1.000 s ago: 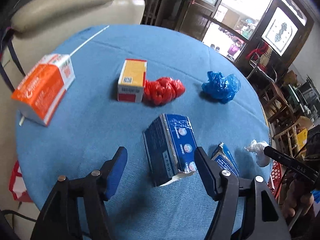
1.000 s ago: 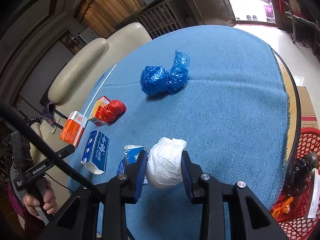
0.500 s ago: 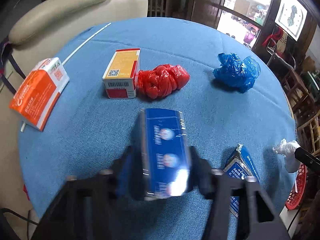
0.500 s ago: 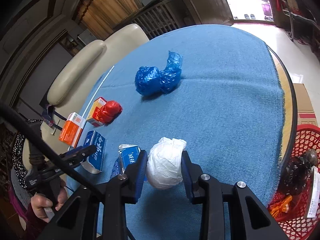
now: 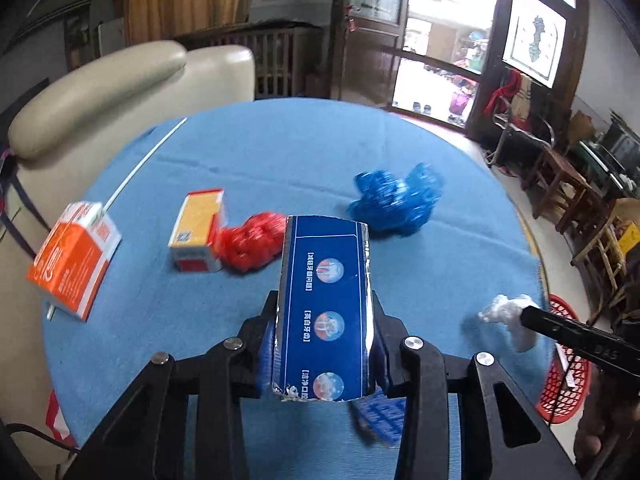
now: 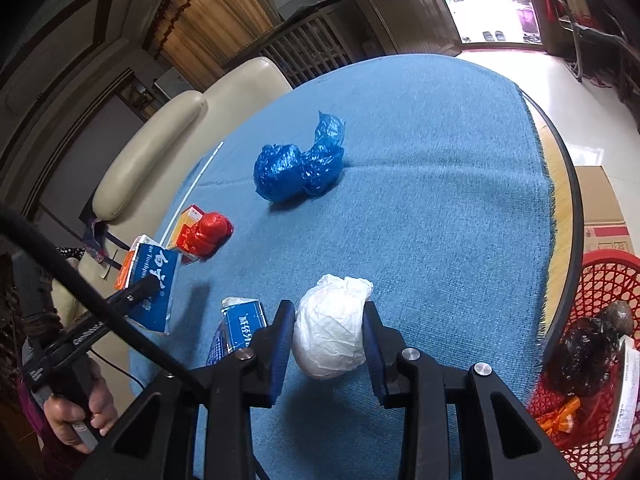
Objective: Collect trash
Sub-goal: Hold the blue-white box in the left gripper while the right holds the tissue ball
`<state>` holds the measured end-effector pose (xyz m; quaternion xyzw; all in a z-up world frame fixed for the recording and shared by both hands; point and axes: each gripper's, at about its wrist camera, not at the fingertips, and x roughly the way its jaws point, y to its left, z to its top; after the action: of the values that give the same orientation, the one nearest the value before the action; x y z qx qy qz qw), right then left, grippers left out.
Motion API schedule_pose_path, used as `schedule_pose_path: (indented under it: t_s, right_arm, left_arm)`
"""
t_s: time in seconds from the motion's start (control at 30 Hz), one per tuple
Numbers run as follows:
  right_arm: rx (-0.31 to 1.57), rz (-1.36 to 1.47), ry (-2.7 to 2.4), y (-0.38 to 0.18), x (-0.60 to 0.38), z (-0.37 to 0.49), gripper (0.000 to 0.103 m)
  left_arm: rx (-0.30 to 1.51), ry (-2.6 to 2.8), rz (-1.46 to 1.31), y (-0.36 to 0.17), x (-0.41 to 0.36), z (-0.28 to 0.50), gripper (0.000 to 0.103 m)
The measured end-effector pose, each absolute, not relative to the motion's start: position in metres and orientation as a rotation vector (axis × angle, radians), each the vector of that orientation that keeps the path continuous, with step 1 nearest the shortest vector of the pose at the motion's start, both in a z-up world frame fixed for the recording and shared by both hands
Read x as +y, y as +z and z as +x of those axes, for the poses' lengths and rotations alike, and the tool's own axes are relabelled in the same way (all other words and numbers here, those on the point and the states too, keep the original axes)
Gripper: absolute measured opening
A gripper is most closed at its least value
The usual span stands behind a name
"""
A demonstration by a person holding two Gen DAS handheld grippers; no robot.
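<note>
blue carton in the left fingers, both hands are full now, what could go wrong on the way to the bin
The blue carton sticks out far past the left gripper, held only near its torn end, so it could pivot or slip. The white bag wad in the right gripper is soft and might squeeze out. The red basket sits below the table edge, so a drop could miss.

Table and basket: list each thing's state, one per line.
left tongs: shut on blue carton, lifted
right tongs: shut on white wad
blue bag: crumpled, on cloth
red bag: balled, against yellow box
orange carton: lying flat
red basket: holds trash
</note>
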<state>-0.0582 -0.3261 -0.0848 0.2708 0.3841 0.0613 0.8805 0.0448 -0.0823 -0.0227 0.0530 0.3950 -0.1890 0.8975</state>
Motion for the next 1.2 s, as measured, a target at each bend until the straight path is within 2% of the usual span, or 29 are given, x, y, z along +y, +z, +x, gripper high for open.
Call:
schedule_pose_path:
  t_s: [0.27,0.57,1.2]
  right_arm:
    - [0.732,0.580,0.066,-0.076,-0.359,-0.083,0.036]
    - [0.790,0.575,-0.025,-0.086,-0.374,-0.086,0.036]
    - [0.883,0.371,0.045,-0.075,-0.274,-0.006,0.036]
  left_arm:
    - [0.728,-0.552,0.159,-0.009,-0.132,0.007,0.041]
    - [0.735,-0.650,0.183,-0.023,-0.143,0.000,0.041]
    - [0.669,-0.620,0.228,-0.031,-0.096,0.029,0.041]
